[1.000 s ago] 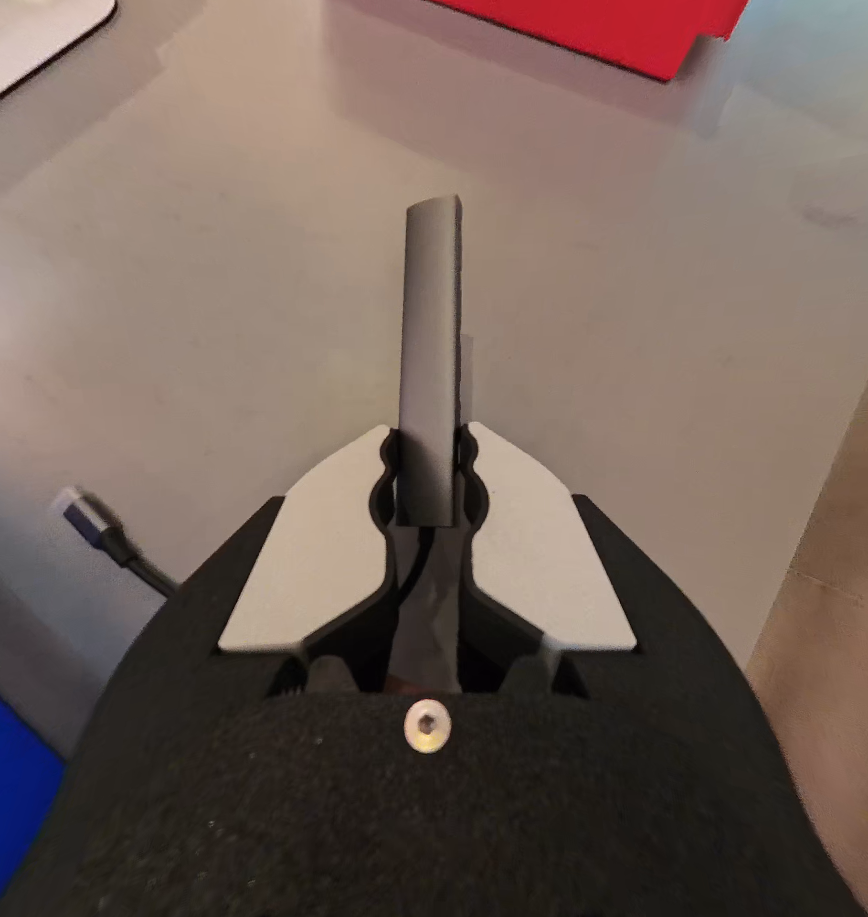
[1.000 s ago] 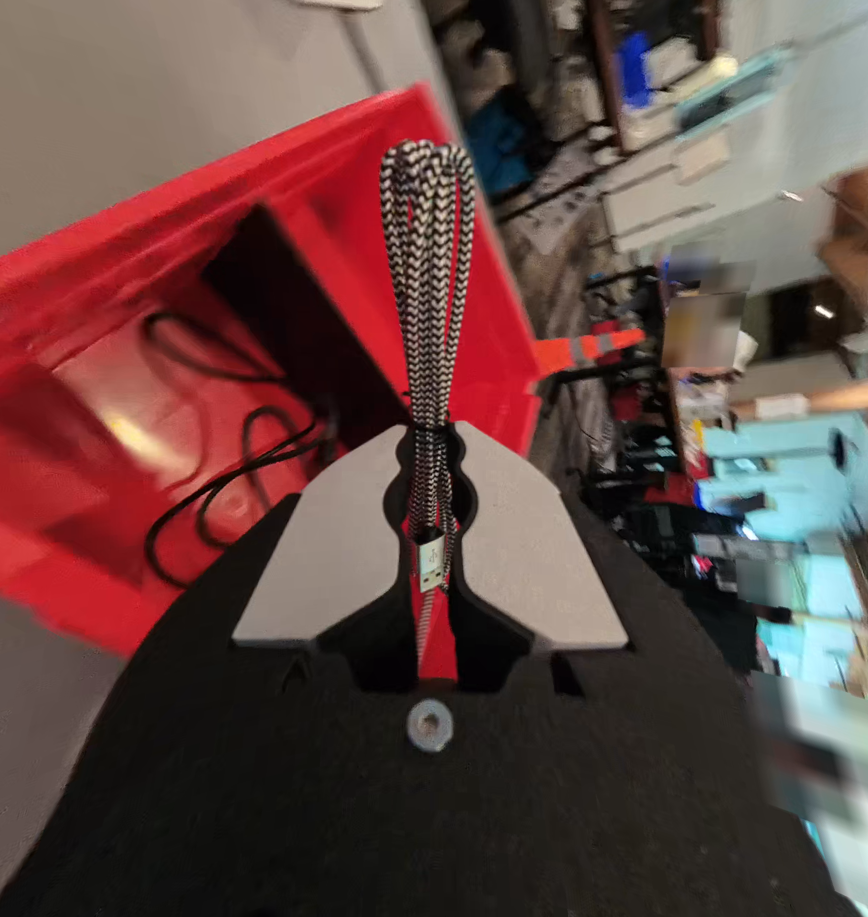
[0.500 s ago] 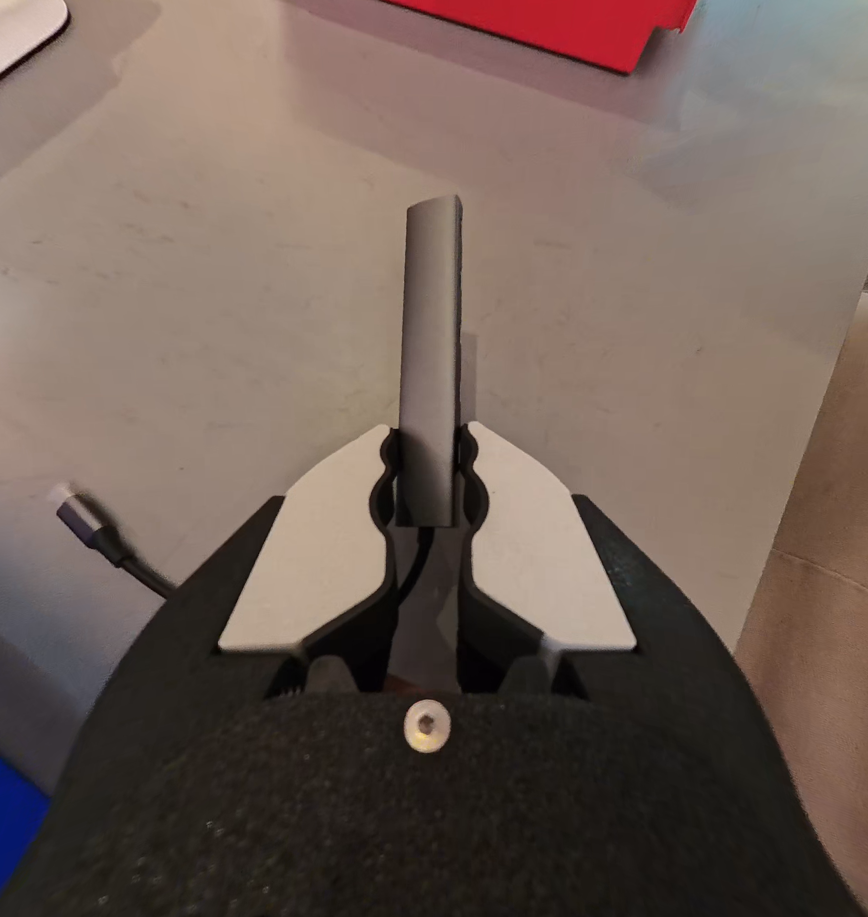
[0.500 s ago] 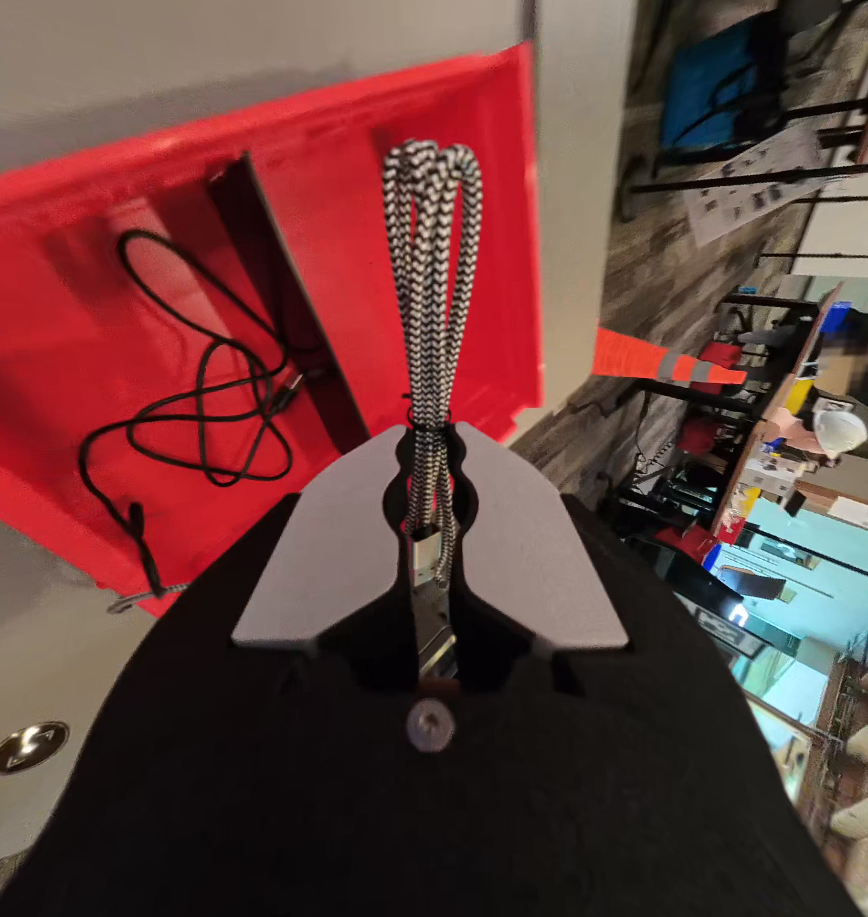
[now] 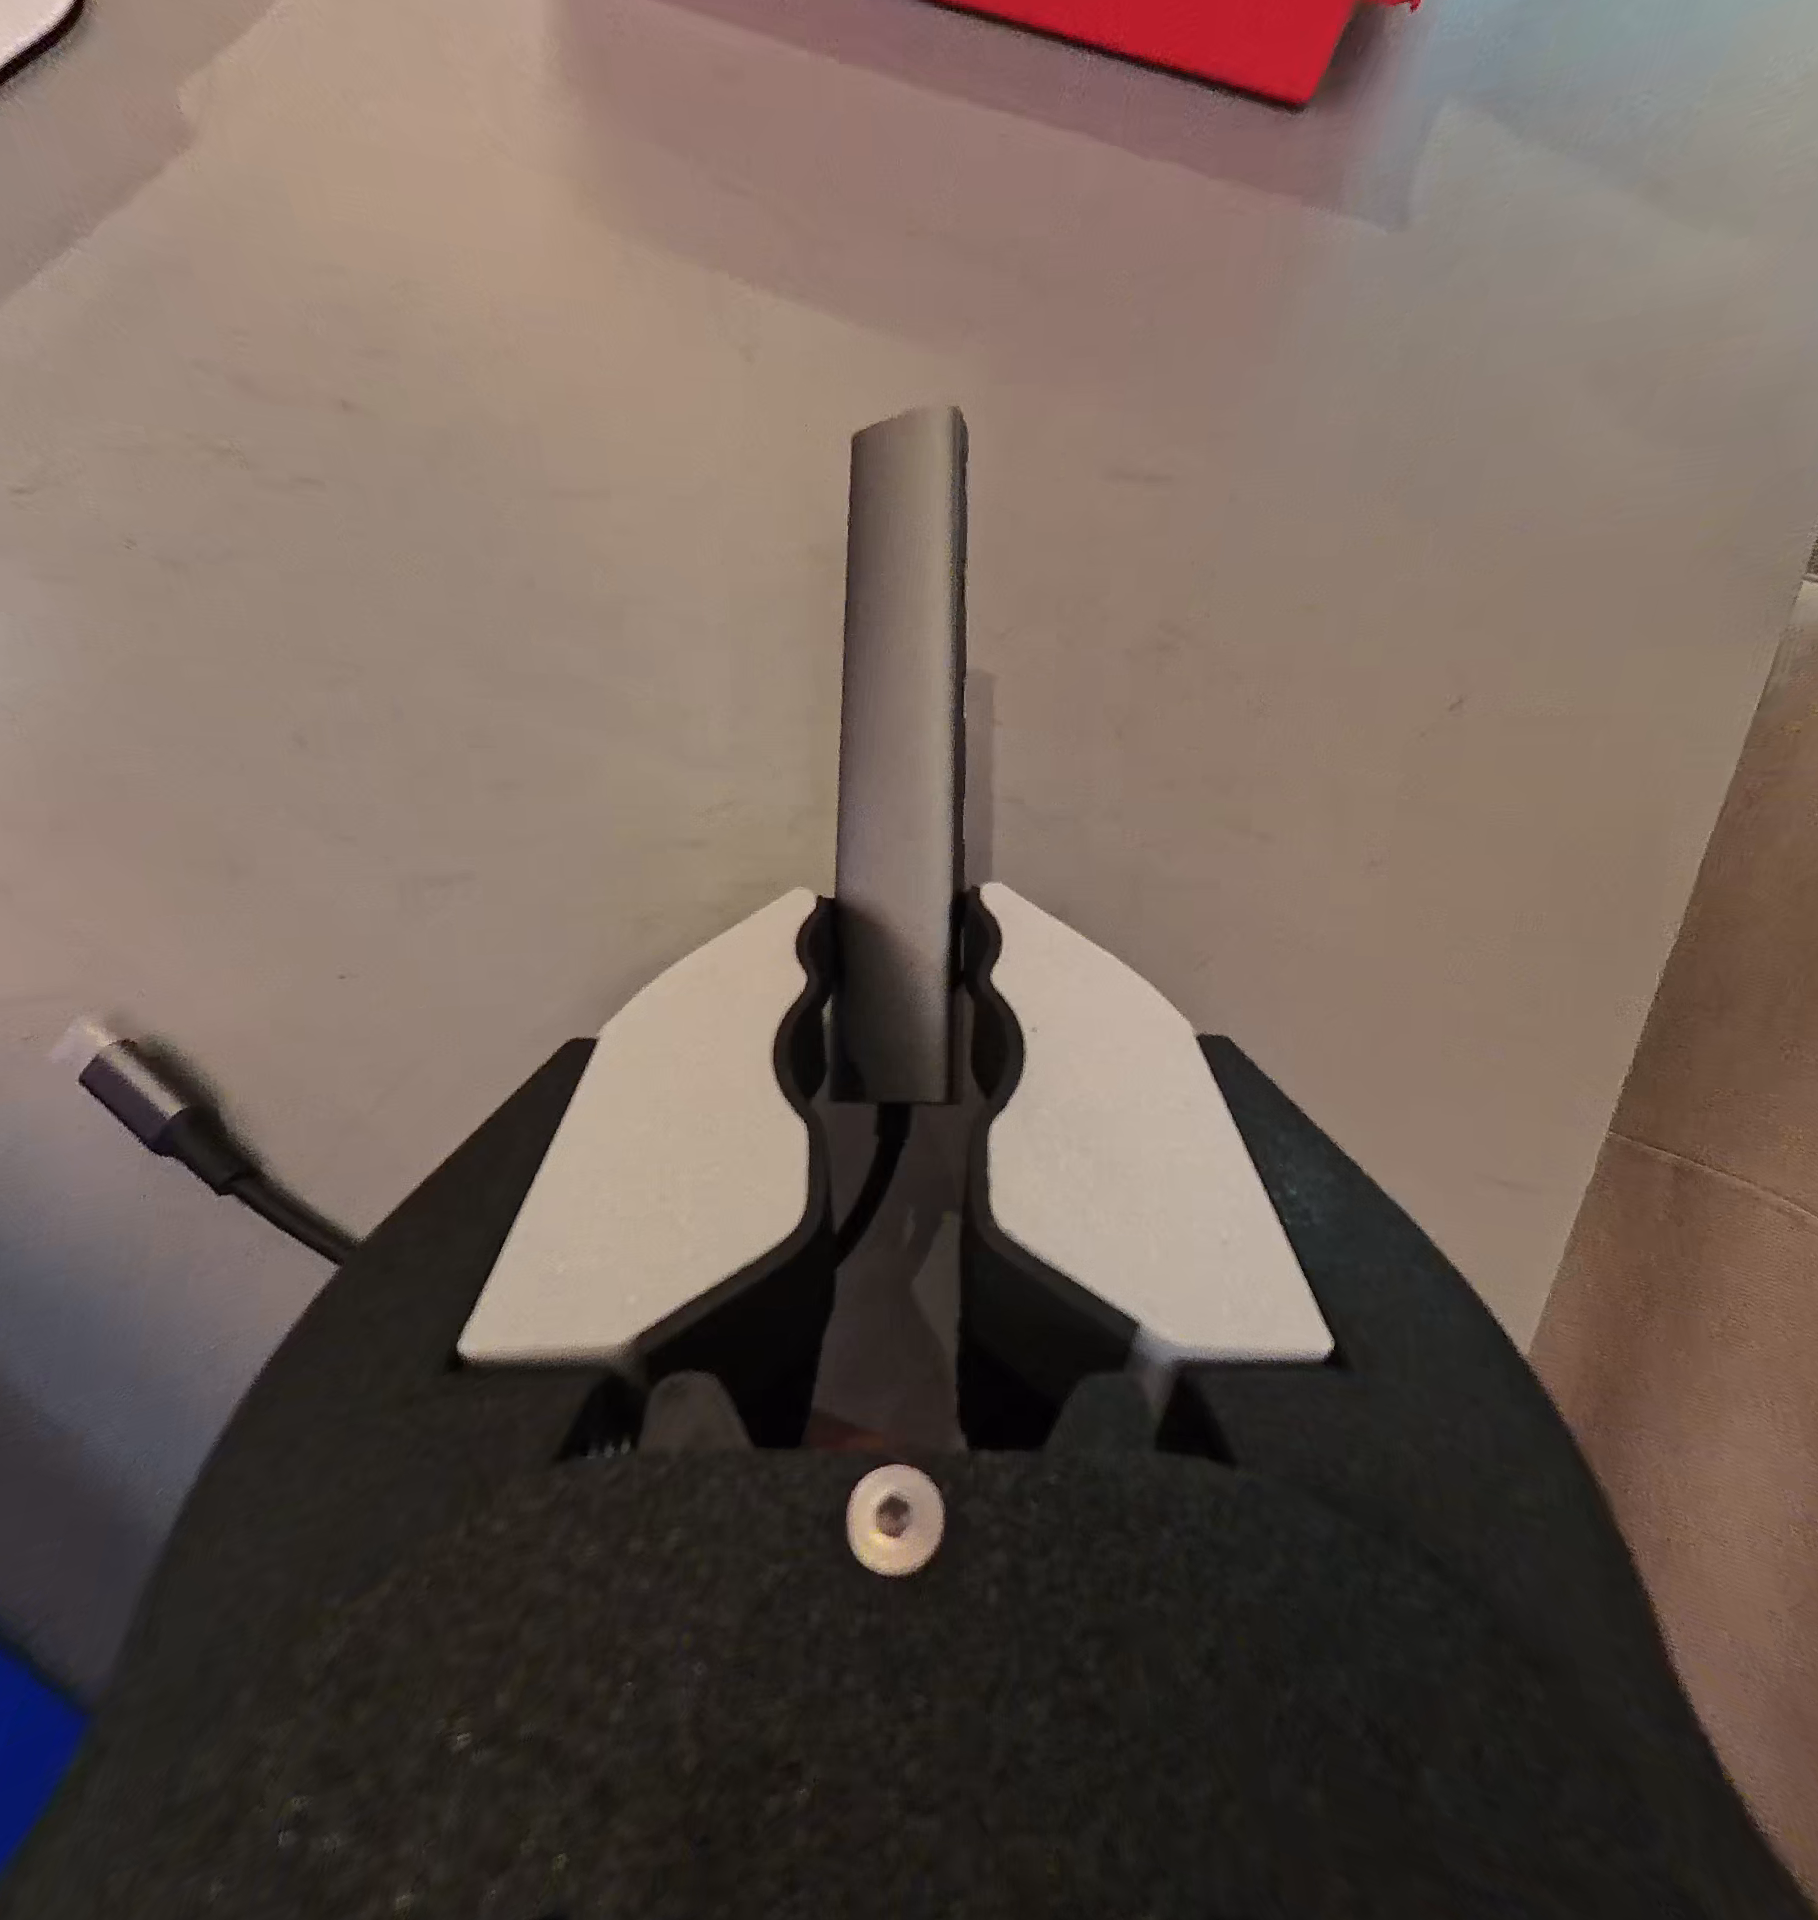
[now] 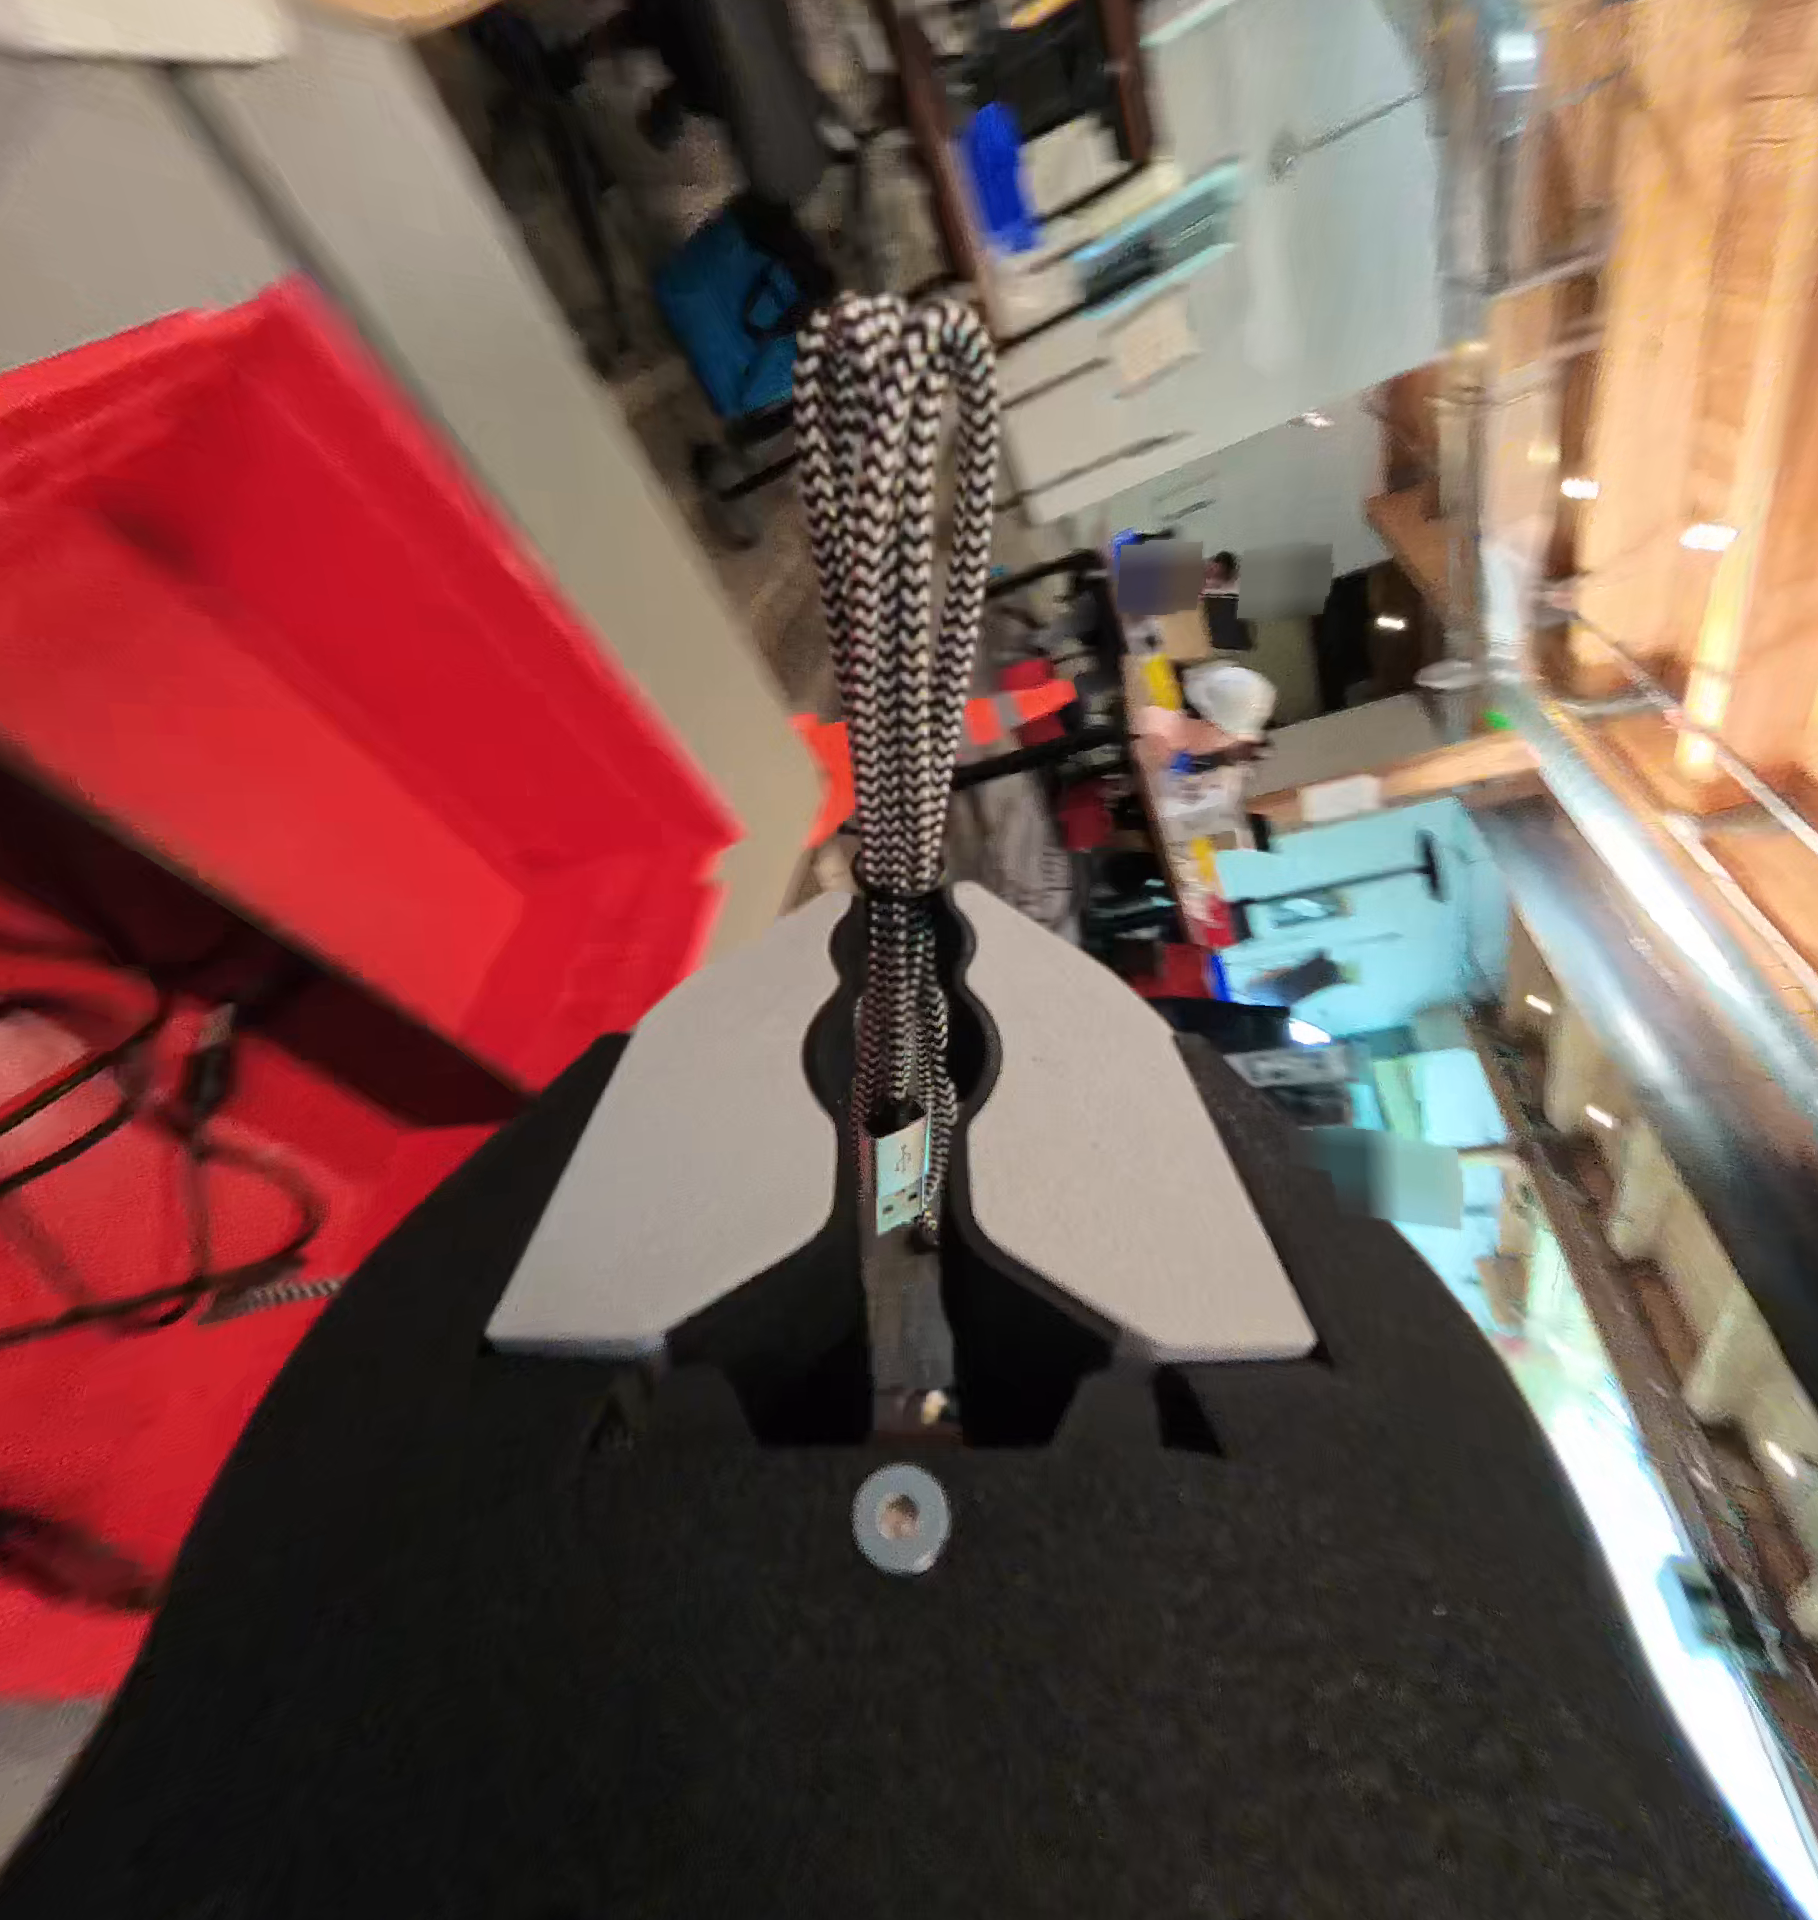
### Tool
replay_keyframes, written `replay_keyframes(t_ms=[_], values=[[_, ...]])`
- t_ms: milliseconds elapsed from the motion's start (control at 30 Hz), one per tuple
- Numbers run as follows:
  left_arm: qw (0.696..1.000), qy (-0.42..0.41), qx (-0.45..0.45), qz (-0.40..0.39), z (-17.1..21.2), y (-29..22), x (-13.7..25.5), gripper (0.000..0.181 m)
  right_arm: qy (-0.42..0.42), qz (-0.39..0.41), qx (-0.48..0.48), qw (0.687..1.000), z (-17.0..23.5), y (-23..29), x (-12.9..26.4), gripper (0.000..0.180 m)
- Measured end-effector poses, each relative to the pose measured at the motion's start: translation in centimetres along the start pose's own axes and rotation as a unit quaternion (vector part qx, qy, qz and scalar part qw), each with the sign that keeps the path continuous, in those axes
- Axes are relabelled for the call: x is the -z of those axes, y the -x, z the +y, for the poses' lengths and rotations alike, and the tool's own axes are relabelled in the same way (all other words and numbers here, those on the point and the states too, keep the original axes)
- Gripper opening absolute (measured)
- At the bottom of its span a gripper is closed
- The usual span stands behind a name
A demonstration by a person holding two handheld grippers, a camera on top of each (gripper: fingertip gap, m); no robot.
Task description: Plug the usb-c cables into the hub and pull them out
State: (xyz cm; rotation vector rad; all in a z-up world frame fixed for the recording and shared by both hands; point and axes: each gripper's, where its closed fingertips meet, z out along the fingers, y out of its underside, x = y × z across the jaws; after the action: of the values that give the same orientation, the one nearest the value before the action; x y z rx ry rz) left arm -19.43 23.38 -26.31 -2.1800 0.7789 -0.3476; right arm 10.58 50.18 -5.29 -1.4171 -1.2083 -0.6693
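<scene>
The left claw pinches the grey hub upright above the counter, while the right claw pinches a bundled braided cable beside the red bin, so no plugging looks begun.

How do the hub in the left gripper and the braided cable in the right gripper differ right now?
The hub is a plain grey, rigid bar; the braided cable is black-and-white, soft and folded into loops. The hub sticks out over the table; the cable bundle is held up beside the red bin. Both are clamped end-on between closed jaws.
</scene>
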Motion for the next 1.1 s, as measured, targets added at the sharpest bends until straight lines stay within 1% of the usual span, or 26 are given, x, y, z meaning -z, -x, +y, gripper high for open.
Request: replay_keyframes(t_ms=[67, 133, 200, 267, 300, 367, 433, 567, 667, 700, 800, 867, 933, 967, 1000, 1033, 1100], values=[[1.0, -0.002, -0.001, 0.001, -0.1, -0.2, 0.0, 0.022, 0.018, -0.063, 0.044, 0.997, 2.8, 4.9, -0.5, 0.012], [1.0, -0.004, -0.001, 0.005, -0.2, -0.4, -0.1, 0.022, 0.024, -0.128, 0.093, 0.987, 5.2, 9.0, -0.6, 0.011], [1.0, -0.001, -0.003, 0.007, -0.2, -0.6, -0.3, 0.022, 0.029, -0.214, 0.112, 0.97, 6.5, 12.7, -0.6, 0.011], [1.0, 0.004, -0.008, 0.008, -0.2, -0.8, -0.6, 0.022, 0.068, -0.274, 0.14, 0.949, 7.9, 15.2, -1.2, 0.011], [1.0, 0.003, -0.01, 0.009, -0.5, -1.0, -0.7, 0.022, 0.079, -0.3, 0.158, 0.937, 8.1, 16.3, -1.6, 0.011], [1.0, -0.001, -0.013, 0.012, -1.0, -1.4, -0.8, 0.022, 0.084, -0.315, 0.198, 0.924, 7.9, 17.3, -3.1, 0.01], [1.0, -0.002, -0.016, 0.012, -1.2, -1.5, -0.8, 0.022, 0.085, -0.35, 0.226, 0.905, 7.5, 18.3, -4.2, 0.011], [1.0, -0.002, -0.023, 0.012, -1.1, -1.5, -0.6, 0.022, 0.092, -0.425, 0.218, 0.874, 7.3, 19.4, -5.2, 0.012], [1.0, -0.009, -0.02, 0.015, -1.1, -1.2, -0.4, 0.022, 0.12, -0.466, 0.171, 0.86, 7.3, 18.9, -4.9, 0.014], [1.0, -0.01, -0.02, 0.017, -1.0, -1.2, -0.4, 0.022, 0.118, -0.474, 0.152, 0.859, 6.9, 18.4, -4.5, 0.018], [1.0, -0.011, -0.023, 0.012, -0.8, -1.0, -0.2, 0.022, 0.098, -0.478, 0.073, 0.87, 4.7, 15.9, -3.4, 0.034], [0.999, -0.027, -0.025, 0.003, -1.3, -0.6, 0.0, 0.022, 0.081, -0.46, 0.018, 0.884, 2.8, 13.5, -2.6, 0.036], [0.998, -0.05, -0.03, -0.01, -2.1, -0.4, 0.5, 0.022, 0.061, -0.427, -0.059, 0.9, 0.1, 11.6, -1.2, 0.037], [0.997, -0.062, -0.036, -0.021, -2.6, -0.2, 0.7, 0.022, 0.046, -0.427, -0.113, 0.896, -1.9, 11.4, 0.1, 0.04], [0.996, -0.075, -0.044, -0.036, -3.0, 0.0, 1.0, 0.022, 0.023, -0.44, -0.172, 0.881, -4.3, 12.0, 2.1, 0.041], [0.994, -0.087, -0.051, -0.05, -3.5, 0.2, 1.3, 0.022, -0.011, -0.46, -0.232, 0.857, -7.1, 13.1, 4.5, 0.043], [0.988, -0.114, -0.063, -0.078, -4.4, 0.5, 1.9, 0.022, -0.087, -0.498, -0.35, 0.789, -12.6, 15.7, 9.4, 0.045]])
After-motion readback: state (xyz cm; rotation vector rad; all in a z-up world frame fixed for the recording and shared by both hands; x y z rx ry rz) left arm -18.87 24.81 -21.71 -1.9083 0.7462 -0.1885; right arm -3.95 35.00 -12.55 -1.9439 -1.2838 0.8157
